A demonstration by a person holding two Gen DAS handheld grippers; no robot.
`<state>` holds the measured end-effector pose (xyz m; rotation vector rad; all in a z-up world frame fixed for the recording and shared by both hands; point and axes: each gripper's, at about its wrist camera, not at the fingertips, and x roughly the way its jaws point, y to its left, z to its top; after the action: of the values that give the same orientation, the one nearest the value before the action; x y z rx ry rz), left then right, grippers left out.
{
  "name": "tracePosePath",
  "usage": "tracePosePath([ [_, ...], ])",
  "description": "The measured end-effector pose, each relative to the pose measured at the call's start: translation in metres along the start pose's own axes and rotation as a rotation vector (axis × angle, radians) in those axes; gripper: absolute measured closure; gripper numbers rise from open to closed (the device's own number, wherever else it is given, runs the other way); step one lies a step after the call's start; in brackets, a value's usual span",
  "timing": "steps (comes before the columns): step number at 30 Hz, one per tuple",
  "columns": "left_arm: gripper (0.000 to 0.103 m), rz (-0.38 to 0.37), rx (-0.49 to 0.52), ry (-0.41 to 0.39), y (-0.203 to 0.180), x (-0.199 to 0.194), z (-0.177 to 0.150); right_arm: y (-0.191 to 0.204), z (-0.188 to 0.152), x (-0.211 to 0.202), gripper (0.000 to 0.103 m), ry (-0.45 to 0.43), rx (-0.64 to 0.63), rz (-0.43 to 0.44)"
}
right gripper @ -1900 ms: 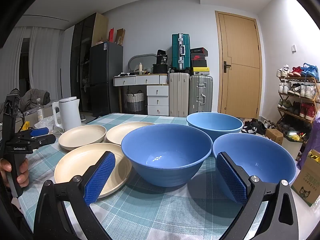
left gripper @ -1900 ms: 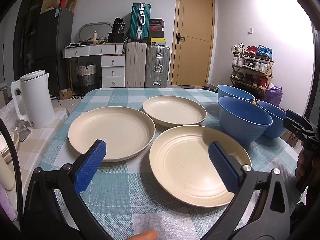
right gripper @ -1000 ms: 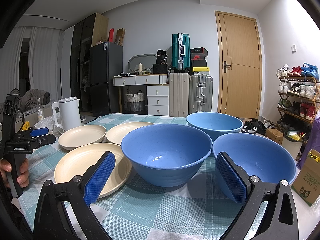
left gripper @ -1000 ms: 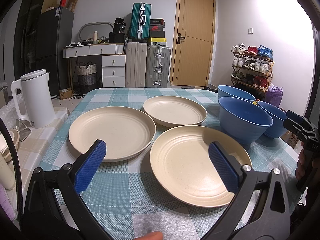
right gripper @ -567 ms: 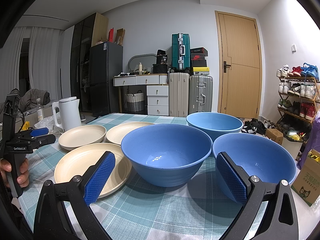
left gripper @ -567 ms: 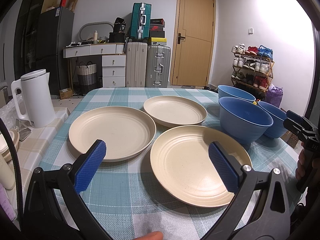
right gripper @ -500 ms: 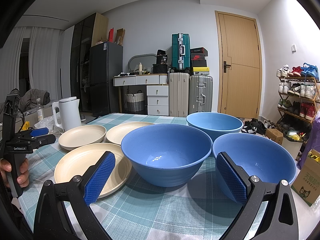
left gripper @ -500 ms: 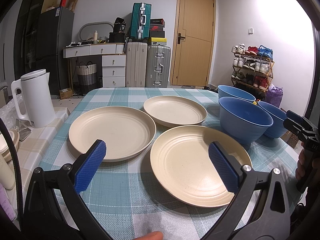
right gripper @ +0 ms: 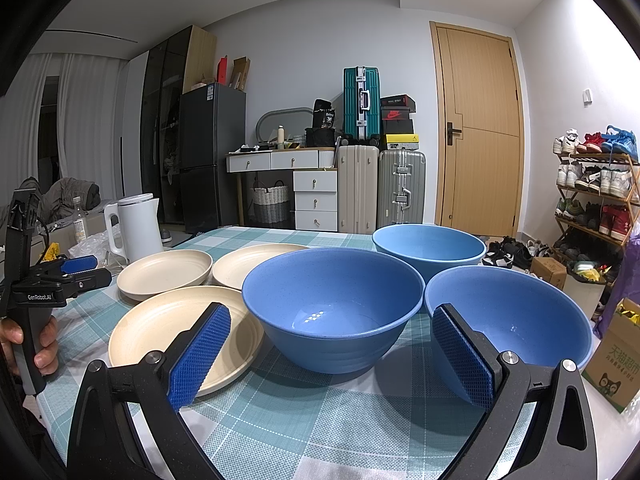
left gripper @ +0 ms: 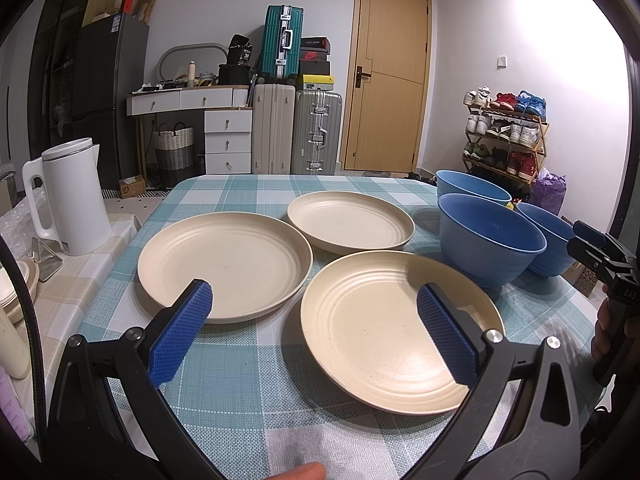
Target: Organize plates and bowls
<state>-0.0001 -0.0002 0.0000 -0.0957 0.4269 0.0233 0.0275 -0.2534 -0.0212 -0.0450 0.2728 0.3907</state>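
Both tools, the left tool [left gripper: 314, 334] and the right tool [right gripper: 332, 354], hang spread and empty over the tabletop [left gripper: 248, 396], so nothing looks stacked yet: three plates [left gripper: 400, 328] lie singly ahead of the left, three bowls [right gripper: 332, 306] ahead of the right.

Both wrist cams low at table [left gripper: 248, 392] edge, facing door [right gripper: 476, 128]; shared plates/bowls.

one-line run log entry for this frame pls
stage: pre-grasp | left hand-held gripper: open, empty | right hand-held gripper: open, empty | plates: three, unstacked | bowls: three, unstacked
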Motion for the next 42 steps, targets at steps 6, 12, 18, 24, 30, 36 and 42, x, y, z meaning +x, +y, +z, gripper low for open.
tracePosePath([
  [6,0.001,0.000,0.000,0.000,0.0000,0.0001,0.0000,0.0001,-0.0001,0.0000,0.000,-0.001,-0.001,-0.001],
  [12,0.001,0.002,-0.001,-0.004,-0.0001,-0.0002,0.0000,0.0000,-0.0002,0.0000,0.000,0.000,0.000,0.000],
  [18,0.001,0.002,-0.001,-0.003,0.0000,-0.0037,-0.0003,-0.0001,-0.0003,0.0002,0.000,0.001,0.001,0.000],
  [24,0.001,0.004,-0.002,-0.003,0.0000,-0.0038,-0.0004,0.0001,-0.0003,0.0003,0.000,0.001,0.000,0.000],
  [30,0.001,0.005,0.000,-0.003,0.0031,-0.0040,-0.0018,0.0001,-0.0002,0.0005,0.000,0.001,-0.001,0.001],
  [36,0.001,0.005,-0.002,-0.002,0.0063,-0.0054,-0.0038,-0.0006,0.0001,0.0007,0.000,0.007,0.001,-0.008],
  [42,0.001,0.005,-0.001,-0.001,0.0055,-0.0044,-0.0033,-0.0004,-0.0011,0.0045,0.000,0.015,0.006,-0.010],
])
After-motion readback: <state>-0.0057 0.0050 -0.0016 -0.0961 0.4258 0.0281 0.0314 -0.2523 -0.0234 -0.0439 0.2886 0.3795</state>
